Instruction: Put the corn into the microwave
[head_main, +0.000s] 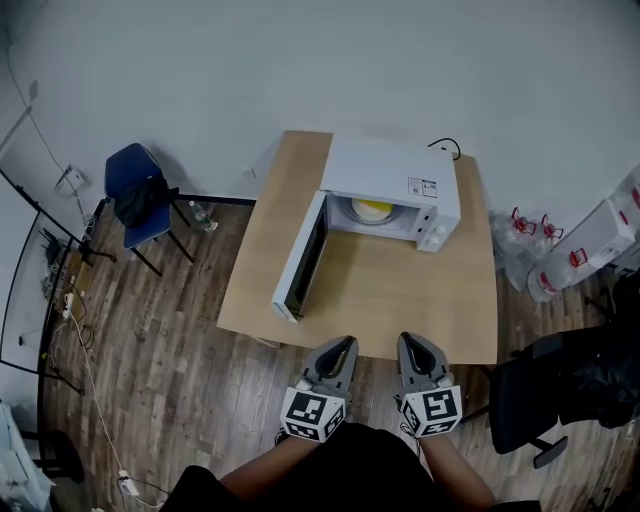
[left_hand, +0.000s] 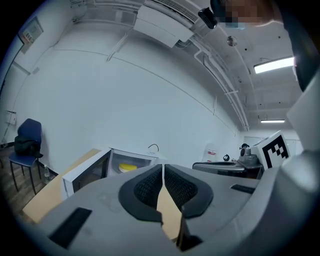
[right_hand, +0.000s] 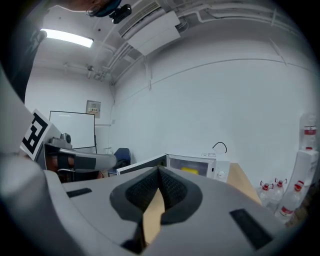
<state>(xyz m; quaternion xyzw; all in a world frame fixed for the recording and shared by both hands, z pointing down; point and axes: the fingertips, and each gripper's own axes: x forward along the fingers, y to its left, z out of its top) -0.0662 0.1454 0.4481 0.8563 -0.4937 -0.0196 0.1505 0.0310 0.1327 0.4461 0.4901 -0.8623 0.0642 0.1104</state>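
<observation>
The yellow corn (head_main: 375, 209) lies inside the white microwave (head_main: 392, 178) at the far end of the wooden table (head_main: 380, 290); its door (head_main: 301, 258) hangs open to the left. The corn (left_hand: 128, 167) also shows through the opening in the left gripper view, and the corn (right_hand: 189, 170) in the right gripper view. My left gripper (head_main: 341, 346) is off the table's near edge, shut and empty. My right gripper (head_main: 412, 343) floats beside it, shut and empty too. Both point toward the microwave from well back.
A blue chair (head_main: 140, 200) with a dark bag stands left of the table. A black office chair (head_main: 560, 390) is at the right. Water bottles (head_main: 525, 235) and white boxes (head_main: 595, 245) line the right wall. Cables trail on the wooden floor at left.
</observation>
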